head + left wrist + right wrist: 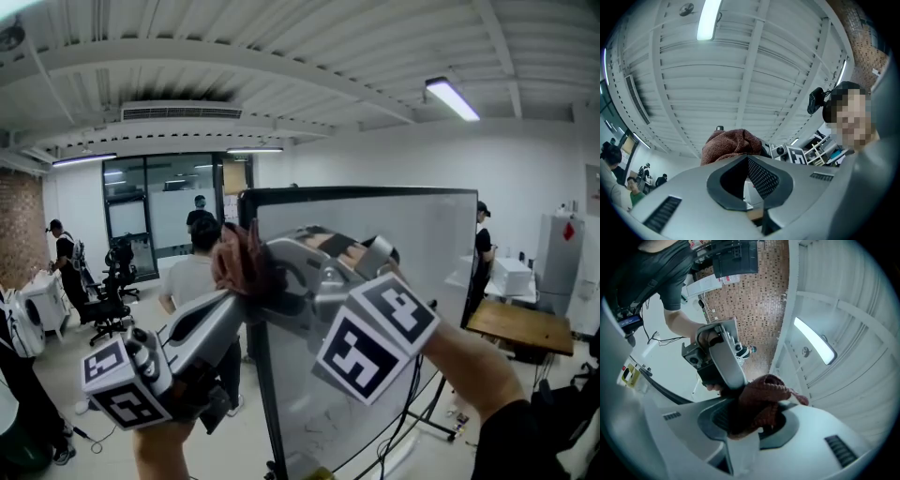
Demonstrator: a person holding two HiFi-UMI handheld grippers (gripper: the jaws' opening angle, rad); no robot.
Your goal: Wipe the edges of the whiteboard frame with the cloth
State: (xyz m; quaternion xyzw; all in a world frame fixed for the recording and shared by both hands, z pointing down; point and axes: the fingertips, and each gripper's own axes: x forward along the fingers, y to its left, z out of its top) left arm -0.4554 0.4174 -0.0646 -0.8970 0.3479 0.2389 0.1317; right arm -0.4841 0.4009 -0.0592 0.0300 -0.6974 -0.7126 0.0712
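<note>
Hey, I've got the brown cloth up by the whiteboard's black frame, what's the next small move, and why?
Probably press the brown knitted cloth onto the left edge of the black whiteboard frame and slide downward. The right tool grips the cloth below the top-left corner, the left tool meets it there, and the edge continues below.

We have open air above the whiteboard (375, 281) and to its left. The board blocks the way ahead. Our left gripper (234, 292) and right gripper (281, 277) crowd together on the cloth (239, 261) by its corner.
</note>
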